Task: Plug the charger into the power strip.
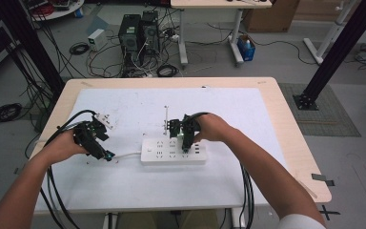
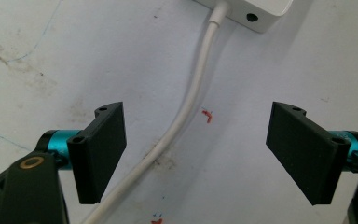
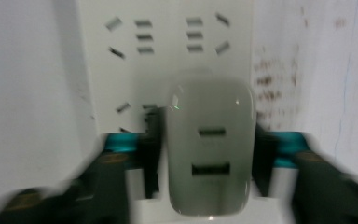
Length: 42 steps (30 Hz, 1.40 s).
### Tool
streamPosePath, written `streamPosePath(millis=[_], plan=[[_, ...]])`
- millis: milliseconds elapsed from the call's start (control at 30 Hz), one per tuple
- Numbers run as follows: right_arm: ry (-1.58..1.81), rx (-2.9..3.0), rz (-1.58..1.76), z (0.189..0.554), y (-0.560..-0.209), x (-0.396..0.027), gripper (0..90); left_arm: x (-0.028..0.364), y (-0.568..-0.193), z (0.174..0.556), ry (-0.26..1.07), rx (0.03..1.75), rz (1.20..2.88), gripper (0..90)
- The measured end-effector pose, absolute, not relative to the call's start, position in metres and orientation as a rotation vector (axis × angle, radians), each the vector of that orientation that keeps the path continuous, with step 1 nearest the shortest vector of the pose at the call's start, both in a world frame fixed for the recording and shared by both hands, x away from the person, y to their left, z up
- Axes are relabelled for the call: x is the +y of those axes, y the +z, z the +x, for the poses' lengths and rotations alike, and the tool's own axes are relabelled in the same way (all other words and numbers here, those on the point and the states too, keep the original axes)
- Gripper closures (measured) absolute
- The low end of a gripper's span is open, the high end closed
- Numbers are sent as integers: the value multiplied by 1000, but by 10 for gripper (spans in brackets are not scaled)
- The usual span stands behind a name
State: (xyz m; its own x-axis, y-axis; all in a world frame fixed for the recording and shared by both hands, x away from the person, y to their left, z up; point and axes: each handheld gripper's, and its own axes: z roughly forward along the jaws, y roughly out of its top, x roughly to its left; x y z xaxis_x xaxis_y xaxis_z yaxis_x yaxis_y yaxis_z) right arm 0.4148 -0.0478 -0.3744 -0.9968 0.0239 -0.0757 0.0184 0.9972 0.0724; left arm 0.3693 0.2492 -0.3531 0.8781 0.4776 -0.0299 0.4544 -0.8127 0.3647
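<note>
Nearest your right gripper's [image 3: 205, 154] camera, the grey USB charger [image 3: 209, 149] sits plugged into the power strip [image 1: 173, 150], near its right end. The jaws flank it, slightly spread, seemingly freeing it now it's seated. Left of the strip, your left gripper [image 2: 196, 154] hovers spread over the strip's cord [image 2: 191, 112], likely ready to steady it.

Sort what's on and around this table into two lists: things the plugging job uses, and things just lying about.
In the job:
- white power strip
- grey USB charger standing on the strip, between the right gripper jaws
- strip's white cord, under the open left gripper

Lying about:
- small white socket block behind the left hand
- computer towers on the floor
- blue box
</note>
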Motion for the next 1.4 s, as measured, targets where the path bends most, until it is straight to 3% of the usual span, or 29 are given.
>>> streamPosePath(millis=[33,100,200,267,700,733,1000,1400], plan=[[143,3063,121,417,-374,-52,322,250,-352,369,96,691,2681,201],[322,3106,315,422,-364,-67,213,252,-351,369,98,687,2673,201],[586,3042,471,425,-341,-93,201,252,-350,370,101,685,2668,201],[643,2961,622,427,-328,-108,113,251,-349,371,98,695,2658,201],[489,2795,861,401,-302,-188,107,252,-341,373,126,663,2661,201],[462,2806,843,397,-301,-192,4,253,-339,372,134,665,2656,201],[428,2745,956,367,-295,-233,9,252,-323,367,187,652,2652,201],[500,2731,976,353,-302,-250,9,247,-322,372,214,693,2674,201]])
